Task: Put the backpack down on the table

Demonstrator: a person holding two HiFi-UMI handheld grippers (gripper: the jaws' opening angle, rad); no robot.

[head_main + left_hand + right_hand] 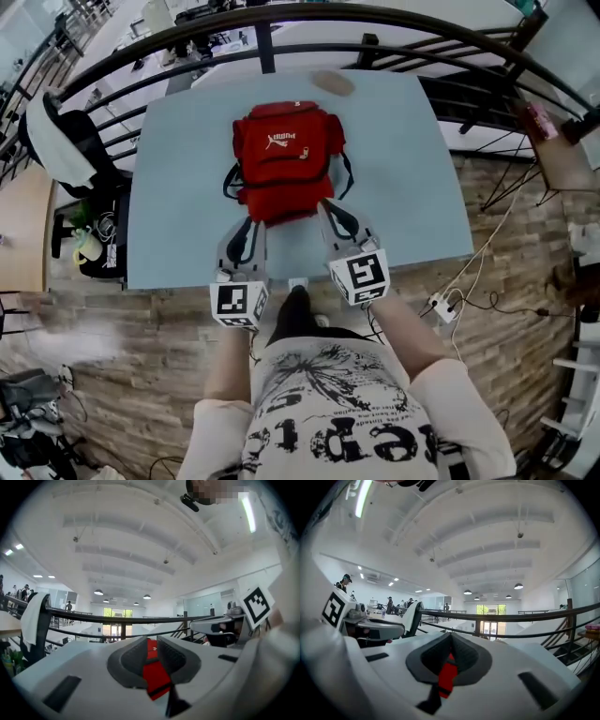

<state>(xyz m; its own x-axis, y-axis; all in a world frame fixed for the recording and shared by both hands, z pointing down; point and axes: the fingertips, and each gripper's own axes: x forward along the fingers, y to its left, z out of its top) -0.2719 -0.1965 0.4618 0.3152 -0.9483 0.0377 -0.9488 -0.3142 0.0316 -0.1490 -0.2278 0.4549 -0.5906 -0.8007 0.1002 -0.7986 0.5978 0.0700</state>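
While the backpack (pixel 286 159) is gripped by its near edge over the table (pixel 178 216), the step in hand looks like the set-down itself. The red bag lies within the tabletop's outline, toward the far side, but from above I cannot tell whether its base rests on the surface. As I judge it, the next move calls for lowering both hands together and level so the bag settles flat. The jaws should let go only once its weight is on the table. The left gripper (pixel 249 225) is clenched on the bag: its fingers (pixel 132 660) stand a narrow gap apart with red fabric pinched between them. The right gripper (pixel 330 212) is clamped tighter, its fingers (pixel 466 656) nearly meeting on a thin red strip of the bag, likely a strap or a fold.
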